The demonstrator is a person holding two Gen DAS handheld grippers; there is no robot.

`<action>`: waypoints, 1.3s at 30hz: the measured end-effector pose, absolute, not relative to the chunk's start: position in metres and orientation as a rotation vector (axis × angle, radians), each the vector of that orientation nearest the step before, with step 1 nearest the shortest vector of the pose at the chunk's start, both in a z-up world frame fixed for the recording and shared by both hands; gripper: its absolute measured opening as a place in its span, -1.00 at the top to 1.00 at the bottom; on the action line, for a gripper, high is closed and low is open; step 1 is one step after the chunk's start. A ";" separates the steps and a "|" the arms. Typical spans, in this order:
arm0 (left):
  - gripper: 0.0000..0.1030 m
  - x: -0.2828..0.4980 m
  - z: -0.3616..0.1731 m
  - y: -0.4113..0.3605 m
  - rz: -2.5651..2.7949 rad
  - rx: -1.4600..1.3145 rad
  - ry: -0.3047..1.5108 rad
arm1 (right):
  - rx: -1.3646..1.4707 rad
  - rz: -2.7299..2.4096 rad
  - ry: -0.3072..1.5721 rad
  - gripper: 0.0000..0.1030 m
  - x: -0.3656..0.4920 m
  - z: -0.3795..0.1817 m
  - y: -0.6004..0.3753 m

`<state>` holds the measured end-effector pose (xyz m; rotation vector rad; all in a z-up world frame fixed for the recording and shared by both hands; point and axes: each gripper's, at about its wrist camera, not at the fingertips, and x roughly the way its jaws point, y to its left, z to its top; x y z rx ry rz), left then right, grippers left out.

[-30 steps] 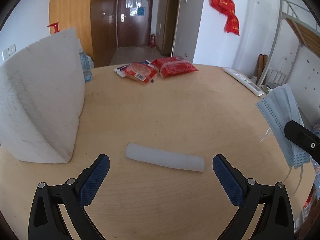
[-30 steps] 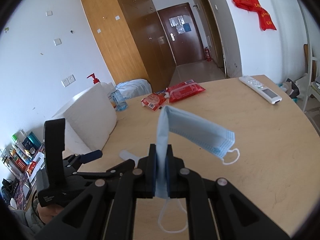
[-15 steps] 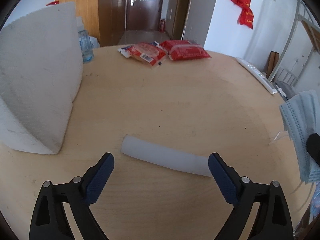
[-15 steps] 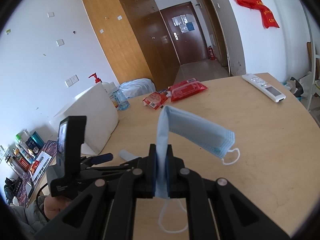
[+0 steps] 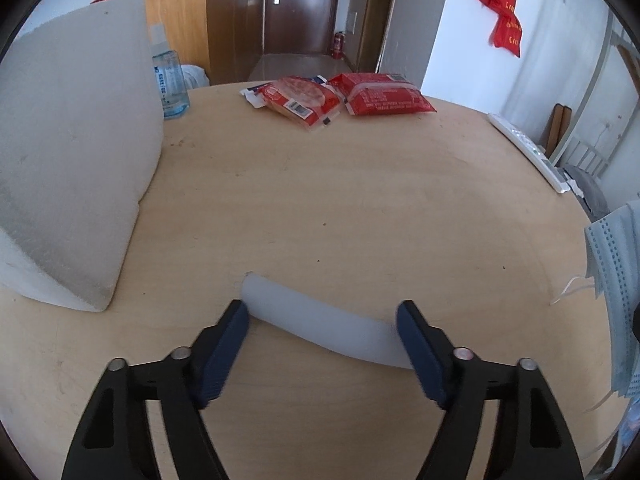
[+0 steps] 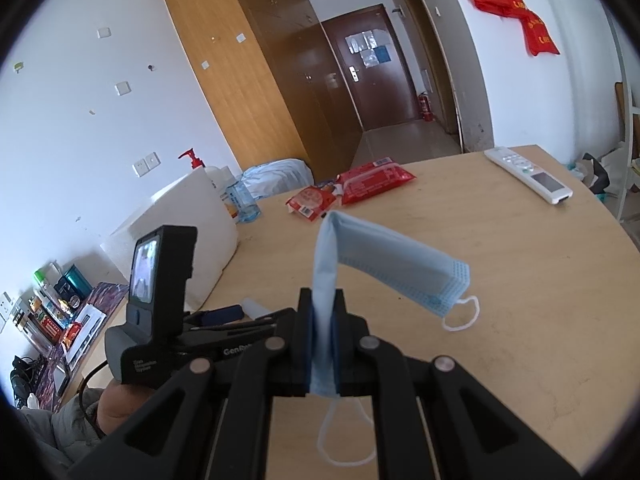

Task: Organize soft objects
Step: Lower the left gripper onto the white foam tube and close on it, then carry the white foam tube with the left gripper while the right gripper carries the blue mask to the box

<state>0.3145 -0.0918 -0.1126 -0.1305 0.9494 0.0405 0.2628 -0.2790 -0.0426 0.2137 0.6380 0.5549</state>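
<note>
Left wrist view: round wooden table (image 5: 360, 208) fills the frame, with a large white foam block (image 5: 72, 168) standing at its left edge, likely parked there to leave the middle free for sorting. Two red snack packets (image 5: 344, 98) lie side by side at the far rim, well apart from the work, and a white remote (image 5: 528, 150) sits near the right edge. Close in, a pale soft strip (image 5: 320, 326) lies flat on the wood, set slantwise between the blue pads of the left gripper (image 5: 322, 322); its jaws are closing, the left pad just at the strip's near end, no squeeze evident yet. The straddle suggests a lengthwise pinch is intended. In the right wrist view, the right gripper (image 6: 322, 344) is clamped tight on a folded blue face mask (image 6: 384, 256), held clear of the table so its free half droops, ear loops dangling, presumably waiting while the other hand works.
</note>
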 end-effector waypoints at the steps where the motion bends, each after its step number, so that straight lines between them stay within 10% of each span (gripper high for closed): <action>1: -0.19 0.312 -0.112 -0.090 0.043 -0.135 0.945 | 0.214 0.555 0.639 0.80 0.263 -0.043 -0.279; 13: 0.86 0.305 -0.107 -0.100 -0.052 -0.112 0.919 | 0.207 0.557 0.633 0.80 0.262 -0.041 -0.279; 39: 0.90 0.249 -0.033 -0.106 -0.109 0.012 0.659 | 0.171 0.581 0.576 0.80 0.239 -0.018 -0.262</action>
